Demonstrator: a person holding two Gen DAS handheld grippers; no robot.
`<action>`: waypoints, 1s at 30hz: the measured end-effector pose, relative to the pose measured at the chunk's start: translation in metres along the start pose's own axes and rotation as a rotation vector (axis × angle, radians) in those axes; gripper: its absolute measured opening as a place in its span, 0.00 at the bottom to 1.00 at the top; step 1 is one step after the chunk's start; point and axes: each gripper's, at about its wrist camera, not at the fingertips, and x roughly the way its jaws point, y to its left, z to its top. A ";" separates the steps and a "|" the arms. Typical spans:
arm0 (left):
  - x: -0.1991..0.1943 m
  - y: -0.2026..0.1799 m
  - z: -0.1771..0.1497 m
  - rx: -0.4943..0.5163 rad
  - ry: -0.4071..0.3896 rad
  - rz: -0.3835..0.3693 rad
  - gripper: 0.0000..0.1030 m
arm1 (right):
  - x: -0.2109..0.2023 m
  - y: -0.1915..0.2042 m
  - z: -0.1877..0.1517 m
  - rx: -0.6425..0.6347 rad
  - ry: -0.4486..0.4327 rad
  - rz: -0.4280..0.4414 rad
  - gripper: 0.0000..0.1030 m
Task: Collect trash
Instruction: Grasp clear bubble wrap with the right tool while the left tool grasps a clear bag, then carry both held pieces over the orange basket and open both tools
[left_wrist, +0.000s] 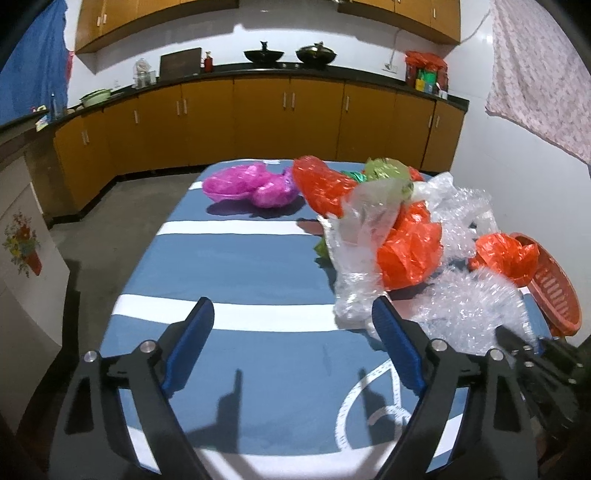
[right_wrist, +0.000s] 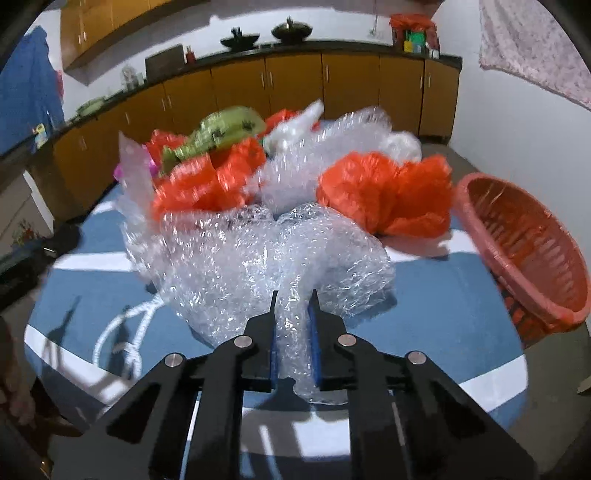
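Note:
A heap of crumpled trash lies on the blue-and-white striped table: orange plastic bags (left_wrist: 408, 254) (right_wrist: 384, 192), a magenta bag (left_wrist: 251, 186), a green wrapper (right_wrist: 221, 129) and clear bubble wrap (left_wrist: 469, 314) (right_wrist: 258, 266). My right gripper (right_wrist: 294, 301) is shut on a fold of the bubble wrap at the near edge of the heap. My left gripper (left_wrist: 293, 308) stands open over bare cloth, left of the heap, with nothing between its fingers; its right pad (left_wrist: 391, 332) is close to a clear plastic sheet (left_wrist: 354, 258). An orange slatted basket (right_wrist: 517, 251) (left_wrist: 554, 291) sits tilted at the table's right edge.
The striped table (left_wrist: 236, 266) has a white looped pattern near its front. Yellow kitchen cabinets (left_wrist: 258, 122) with a dark counter and pots run along the far wall. A floral cloth (left_wrist: 539, 77) hangs at the right, a blue cloth (left_wrist: 33, 62) at the left.

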 end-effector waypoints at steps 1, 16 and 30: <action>0.005 -0.003 0.002 0.001 0.013 -0.011 0.83 | -0.005 0.000 0.002 -0.001 -0.016 0.002 0.13; 0.071 -0.030 0.012 0.019 0.184 -0.058 0.68 | -0.062 -0.045 0.027 0.073 -0.190 -0.080 0.13; 0.071 -0.033 0.013 0.024 0.190 -0.106 0.34 | -0.067 -0.057 0.020 0.098 -0.184 -0.126 0.13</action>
